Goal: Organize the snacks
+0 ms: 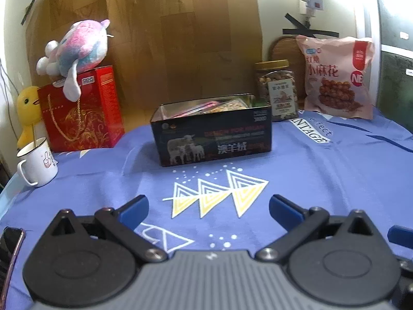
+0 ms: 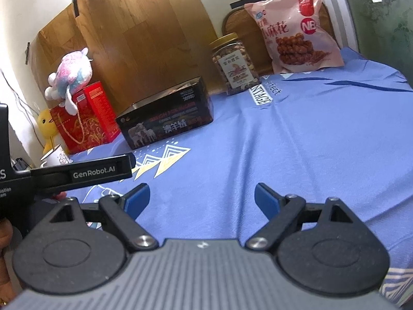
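Observation:
A black open tin box (image 1: 211, 135) with sheep on its side stands mid-table on the blue cloth (image 1: 322, 175); several snack packets (image 1: 206, 108) lie inside. It also shows in the right wrist view (image 2: 167, 118). A nut jar (image 1: 277, 90) (image 2: 235, 64) and a pink snack bag (image 1: 338, 77) (image 2: 294, 28) stand at the back right. My left gripper (image 1: 207, 209) is open and empty, low over the cloth in front of the box. My right gripper (image 2: 201, 199) is open and empty, right of the left gripper's body (image 2: 77, 173).
A red gift box (image 1: 82, 111) with a plush toy (image 1: 74, 51) on top stands back left, beside a yellow duck (image 1: 27, 111) and a white mug (image 1: 37, 162). A phone (image 1: 10, 248) lies at the near left edge. A wooden board (image 1: 167, 38) leans on the wall.

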{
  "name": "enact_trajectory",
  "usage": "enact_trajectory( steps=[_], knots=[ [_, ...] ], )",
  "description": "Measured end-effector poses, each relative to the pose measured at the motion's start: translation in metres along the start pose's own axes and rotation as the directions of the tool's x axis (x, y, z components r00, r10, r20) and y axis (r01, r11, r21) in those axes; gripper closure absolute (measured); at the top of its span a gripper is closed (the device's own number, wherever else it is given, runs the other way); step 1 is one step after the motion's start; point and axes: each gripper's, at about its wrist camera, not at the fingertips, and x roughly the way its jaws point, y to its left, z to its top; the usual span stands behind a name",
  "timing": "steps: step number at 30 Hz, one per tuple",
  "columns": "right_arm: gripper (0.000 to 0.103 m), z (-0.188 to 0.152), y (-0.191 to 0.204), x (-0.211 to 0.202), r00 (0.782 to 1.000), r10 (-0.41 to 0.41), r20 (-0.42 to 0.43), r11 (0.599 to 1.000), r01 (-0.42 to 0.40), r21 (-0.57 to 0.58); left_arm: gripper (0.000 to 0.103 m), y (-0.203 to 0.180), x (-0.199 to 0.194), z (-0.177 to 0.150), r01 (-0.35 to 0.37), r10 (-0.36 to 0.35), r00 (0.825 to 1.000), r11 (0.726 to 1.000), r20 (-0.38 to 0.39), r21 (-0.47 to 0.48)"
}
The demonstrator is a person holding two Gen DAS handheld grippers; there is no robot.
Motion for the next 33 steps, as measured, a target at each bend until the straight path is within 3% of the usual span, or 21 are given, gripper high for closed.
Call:
enact_trajectory(
  steps=[33],
  knots=[
    [0.014,0.0014,0.0086,-0.0011,0.999,0.036,-0.005,0.999,-0.036,-0.038,0.000,-0.0003,-0.0071,0.0010,0.027,-0.027,1.000,1.000,-0.003,0.016]
  ],
)
